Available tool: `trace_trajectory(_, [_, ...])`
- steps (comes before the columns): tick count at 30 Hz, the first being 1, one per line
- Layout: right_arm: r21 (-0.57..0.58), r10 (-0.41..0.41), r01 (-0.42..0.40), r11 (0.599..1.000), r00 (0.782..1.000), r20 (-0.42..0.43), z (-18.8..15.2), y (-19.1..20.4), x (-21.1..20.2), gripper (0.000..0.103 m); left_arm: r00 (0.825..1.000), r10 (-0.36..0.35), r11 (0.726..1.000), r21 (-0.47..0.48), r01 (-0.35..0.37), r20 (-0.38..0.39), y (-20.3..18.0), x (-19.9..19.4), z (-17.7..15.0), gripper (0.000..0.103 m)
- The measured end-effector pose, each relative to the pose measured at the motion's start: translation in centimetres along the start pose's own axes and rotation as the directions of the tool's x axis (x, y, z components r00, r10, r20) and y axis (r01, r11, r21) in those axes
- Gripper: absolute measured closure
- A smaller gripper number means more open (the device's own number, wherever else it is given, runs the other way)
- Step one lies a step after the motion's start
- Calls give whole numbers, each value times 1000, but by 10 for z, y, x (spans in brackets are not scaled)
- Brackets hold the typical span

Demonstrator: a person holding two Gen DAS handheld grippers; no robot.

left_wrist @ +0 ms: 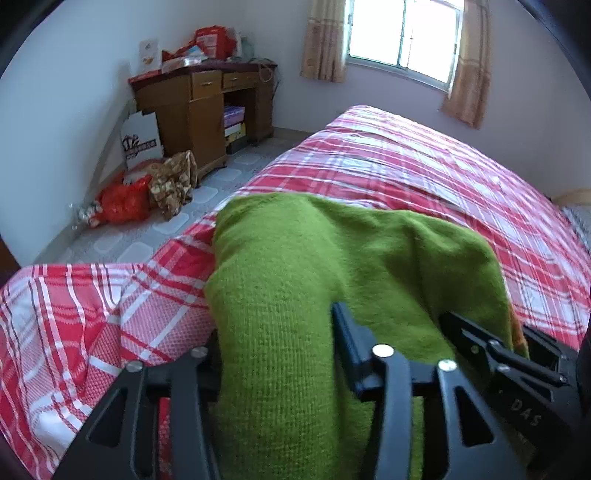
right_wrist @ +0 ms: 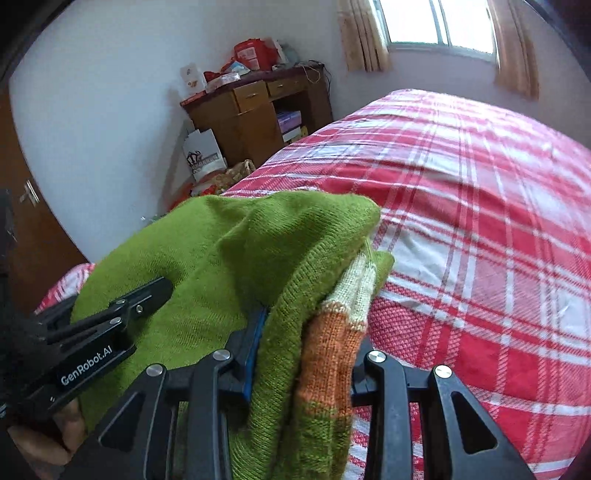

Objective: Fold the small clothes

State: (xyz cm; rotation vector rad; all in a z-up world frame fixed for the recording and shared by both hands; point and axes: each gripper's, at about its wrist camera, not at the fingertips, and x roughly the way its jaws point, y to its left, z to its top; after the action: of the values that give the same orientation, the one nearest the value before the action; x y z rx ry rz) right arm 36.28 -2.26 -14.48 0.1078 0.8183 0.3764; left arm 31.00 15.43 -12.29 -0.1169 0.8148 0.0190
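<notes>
A small green knitted sweater (left_wrist: 314, 266) with orange and cream stripes (right_wrist: 332, 332) is bunched up and held above the red plaid bed (left_wrist: 424, 177). My left gripper (left_wrist: 277, 354) is shut on a thick fold of the green knit, which fills the space between its fingers. My right gripper (right_wrist: 306, 369) is shut on the striped edge of the same sweater (right_wrist: 229, 258). The two grippers are close side by side: the right one shows at the lower right of the left wrist view (left_wrist: 498, 354), and the left one shows at the lower left of the right wrist view (right_wrist: 110, 314).
The bed (right_wrist: 480, 206) with the red and white plaid cover stretches ahead toward a window (left_wrist: 406, 33) with curtains. A wooden desk (left_wrist: 199, 107) piled with items stands at the far left wall. Bags and a red sack (left_wrist: 125, 199) lie on the floor beside it.
</notes>
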Motion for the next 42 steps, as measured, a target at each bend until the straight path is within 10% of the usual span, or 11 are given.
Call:
trace_trajectory(13, [75, -3, 2, 997, 1000, 19, 1, -26, -29, 43, 1000, -2, 998, -55, 1, -5, 11, 4, -1, 26])
trace_trajectory(20, [236, 141, -133, 962, 990, -14, 41, -46, -12, 33, 990, -102, 975, -205, 81, -93, 38, 15, 2, 7])
trace_trajectory(25, [199, 140, -116, 973, 984, -112, 52, -38, 36, 33, 990, -87, 983, -174, 66, -113, 41, 11, 5, 3])
trace_trajectory(32, [-121, -76, 74, 990, 997, -11, 70, 15, 32, 83, 992, -104, 968, -239, 84, -74, 49, 12, 6, 3])
trace_trajectory(42, [-108, -181, 178, 978, 983, -18, 59, -11, 36, 68, 997, -18, 993, -116, 9, -73, 26, 14, 4, 0])
